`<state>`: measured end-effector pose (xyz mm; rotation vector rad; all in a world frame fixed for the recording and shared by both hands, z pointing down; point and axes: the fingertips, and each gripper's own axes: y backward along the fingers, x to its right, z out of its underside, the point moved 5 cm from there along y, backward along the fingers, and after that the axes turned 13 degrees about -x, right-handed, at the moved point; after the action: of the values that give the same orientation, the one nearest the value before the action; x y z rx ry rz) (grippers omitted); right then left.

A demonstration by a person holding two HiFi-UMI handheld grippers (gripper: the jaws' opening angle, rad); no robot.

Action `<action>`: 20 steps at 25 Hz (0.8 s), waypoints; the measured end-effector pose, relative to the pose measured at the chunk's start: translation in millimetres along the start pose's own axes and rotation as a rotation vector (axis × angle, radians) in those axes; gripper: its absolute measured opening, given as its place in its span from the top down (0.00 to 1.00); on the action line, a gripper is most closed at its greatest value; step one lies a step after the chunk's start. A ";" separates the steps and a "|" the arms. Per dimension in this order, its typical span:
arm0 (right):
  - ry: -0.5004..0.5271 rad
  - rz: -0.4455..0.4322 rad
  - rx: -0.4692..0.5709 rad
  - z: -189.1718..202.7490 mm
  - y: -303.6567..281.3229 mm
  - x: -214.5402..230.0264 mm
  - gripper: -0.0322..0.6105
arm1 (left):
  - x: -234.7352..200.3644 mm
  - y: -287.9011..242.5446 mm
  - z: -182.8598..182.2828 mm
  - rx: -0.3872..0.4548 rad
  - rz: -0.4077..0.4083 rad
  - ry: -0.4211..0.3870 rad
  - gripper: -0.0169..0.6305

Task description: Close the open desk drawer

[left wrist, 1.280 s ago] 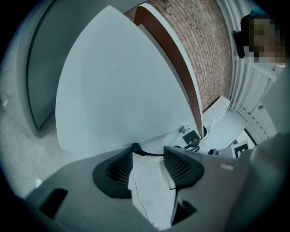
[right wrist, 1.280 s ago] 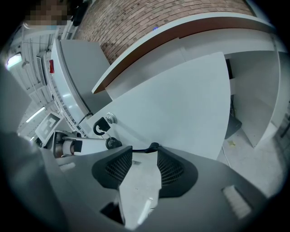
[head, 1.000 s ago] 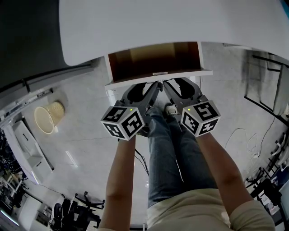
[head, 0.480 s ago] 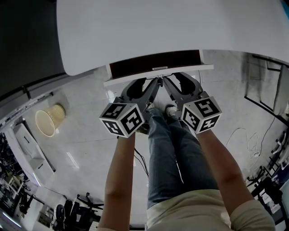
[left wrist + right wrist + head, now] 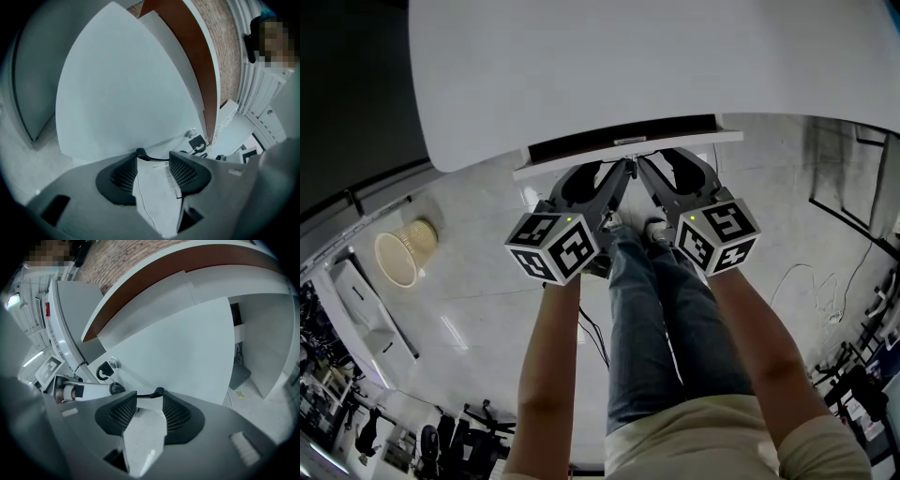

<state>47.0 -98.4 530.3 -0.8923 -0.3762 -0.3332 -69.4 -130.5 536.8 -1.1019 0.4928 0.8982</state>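
Drawer (image 5: pixel 694 143) went from wide open to a thin dark slit under the bench (image 5: pixel 581 66) — nearly shut — left tongs (image 5: pixel 154 158) and right tongs (image 5: pixel 149 397) both open, empty, tips at its front.

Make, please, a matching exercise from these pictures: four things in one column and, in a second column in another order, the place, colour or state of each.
Things:
1. desk drawer
2. woven basket
3. left gripper
4. person's trousers

Place, colour or state:
A. blue, between the two forearms
B. jaws apart, tips at the drawer's white front
C. nearly shut, only a dark slit showing under the desk top
D. standing on the floor, at the left of the head view

Right pairs: 1-C, 2-D, 3-B, 4-A
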 end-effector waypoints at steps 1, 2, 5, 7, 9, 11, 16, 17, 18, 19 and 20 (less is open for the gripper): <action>0.001 0.001 0.002 -0.7 0.8 0.3 0.68 | 0.9 -0.1 -0.6 0.001 0.000 0.000 0.65; 0.001 0.001 0.004 -1.9 0.5 0.8 0.68 | 1.0 -0.7 -1.9 0.002 0.000 0.000 0.65; 0.002 0.002 0.008 -7.6 -5.7 3.3 0.68 | -3.3 -3.9 -9.1 0.001 -0.002 -0.003 0.65; 0.003 0.003 0.011 -11.3 -8.6 3.7 0.68 | -5.1 -4.6 -13.4 -0.002 -0.003 -0.009 0.65; 0.003 0.004 0.014 -15.2 -10.0 4.7 0.68 | -5.4 -5.7 -17.7 -0.002 -0.003 -0.012 0.65; 0.002 0.005 0.020 -19.7 -12.0 7.7 0.68 | -6.2 -8.8 -22.4 0.002 -0.004 -0.013 0.65; 0.003 0.007 0.027 -25.0 -20.8 9.2 0.68 | -12.9 -11.4 -29.9 0.013 -0.007 -0.008 0.65; 0.004 0.007 0.028 -26.3 -21.6 9.6 0.68 | -13.3 -11.9 -31.3 0.013 -0.008 -0.008 0.65; 0.005 0.007 0.029 -28.2 -22.1 10.5 0.68 | -13.2 -12.8 -33.3 0.012 -0.009 -0.009 0.65; 0.006 0.007 0.030 -30.6 -22.7 11.8 0.68 | -13.1 -14.1 -35.7 0.012 -0.010 -0.010 0.65; 0.007 0.007 0.032 -33.1 -23.6 13.3 0.68 | -13.3 -15.5 -38.5 0.013 -0.011 -0.011 0.65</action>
<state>54.4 -140.4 533.6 -0.8608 -0.3708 -0.3236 -61.2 -173.2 539.7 -1.0862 0.4821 0.8902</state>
